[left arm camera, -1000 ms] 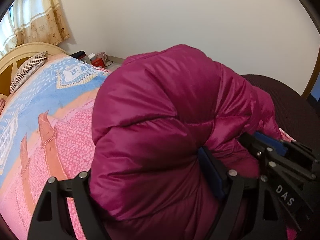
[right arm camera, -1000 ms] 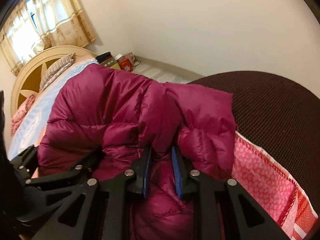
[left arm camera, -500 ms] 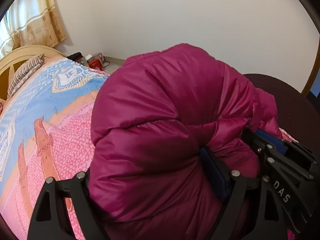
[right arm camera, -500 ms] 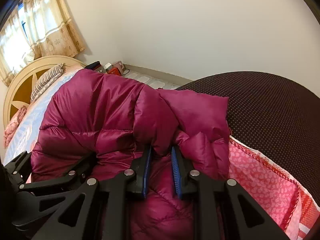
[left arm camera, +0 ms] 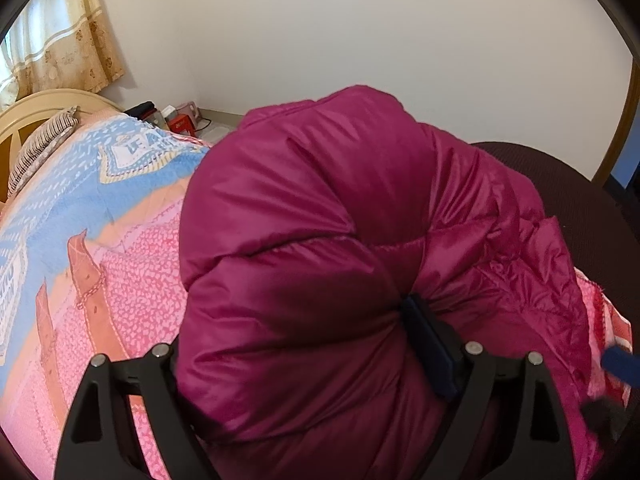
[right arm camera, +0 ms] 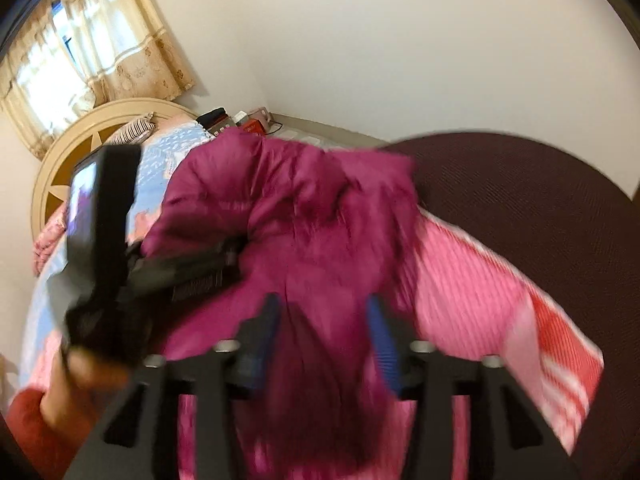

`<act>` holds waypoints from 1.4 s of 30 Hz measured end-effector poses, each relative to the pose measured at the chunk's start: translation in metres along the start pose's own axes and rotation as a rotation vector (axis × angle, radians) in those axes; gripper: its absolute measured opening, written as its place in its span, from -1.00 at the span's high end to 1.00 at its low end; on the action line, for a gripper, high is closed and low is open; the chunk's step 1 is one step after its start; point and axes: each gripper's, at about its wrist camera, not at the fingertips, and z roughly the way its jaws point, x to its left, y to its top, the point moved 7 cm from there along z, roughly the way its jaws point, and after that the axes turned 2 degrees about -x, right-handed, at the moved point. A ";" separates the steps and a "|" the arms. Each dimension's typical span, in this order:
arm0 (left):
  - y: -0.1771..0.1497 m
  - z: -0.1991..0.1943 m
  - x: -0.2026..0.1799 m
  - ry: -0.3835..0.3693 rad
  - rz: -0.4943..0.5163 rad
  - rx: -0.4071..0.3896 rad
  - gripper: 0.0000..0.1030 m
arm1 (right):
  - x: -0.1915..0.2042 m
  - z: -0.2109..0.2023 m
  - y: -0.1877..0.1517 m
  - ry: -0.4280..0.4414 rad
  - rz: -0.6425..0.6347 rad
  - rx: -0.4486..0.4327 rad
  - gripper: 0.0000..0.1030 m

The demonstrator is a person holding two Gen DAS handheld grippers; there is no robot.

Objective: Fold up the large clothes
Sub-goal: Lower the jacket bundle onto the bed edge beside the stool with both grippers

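Note:
A magenta puffer jacket [left arm camera: 320,248] lies bunched in a rounded fold on the bed; it also shows in the right wrist view [right arm camera: 320,216]. My left gripper [left arm camera: 296,344] is shut on a thick roll of the jacket; only its right blue pad [left arm camera: 428,340] shows, the other is buried in fabric. It also shows in the right wrist view [right arm camera: 200,272], clamped on the jacket's left side. My right gripper [right arm camera: 324,328] is open, its blue pads [right arm camera: 382,340] apart over the jacket's near edge. That view is motion-blurred.
The bed has a pink, orange and blue patterned cover [left arm camera: 88,232] and a cream headboard [right arm camera: 80,140]. A dark maroon chair back [right arm camera: 540,208] rises at the right. Small items [left arm camera: 180,120] sit on the floor by the wall. Curtains [right arm camera: 88,52] hang at far left.
My right gripper has opened, let go of the jacket fold and pulled back to the right. My left gripper keeps its grip; the jacket has settled lower.

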 end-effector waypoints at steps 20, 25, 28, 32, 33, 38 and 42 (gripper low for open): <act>-0.011 -0.020 -0.011 0.043 0.078 -0.036 -0.95 | -0.010 0.012 -0.071 0.202 0.161 0.136 0.21; -0.003 -0.036 -0.002 0.059 0.090 -0.074 -0.94 | -0.017 -0.027 -0.010 0.168 0.059 -0.030 0.20; 0.010 -0.042 -0.001 0.075 0.084 -0.105 -0.94 | -0.015 -0.019 0.042 0.154 0.024 -0.098 0.20; 0.023 -0.041 0.005 0.111 0.084 -0.127 -0.94 | -0.002 0.048 0.081 0.142 -0.012 -0.034 0.20; 0.025 -0.038 0.008 0.124 0.085 -0.127 -0.94 | 0.002 0.067 0.086 0.125 -0.022 -0.017 0.20; 0.029 -0.003 0.018 0.138 0.062 -0.073 -0.97 | -0.007 0.127 0.081 0.080 0.016 0.036 0.20; 0.029 0.015 0.009 0.130 0.079 -0.055 -0.98 | -0.022 0.145 0.079 0.084 0.071 0.039 0.21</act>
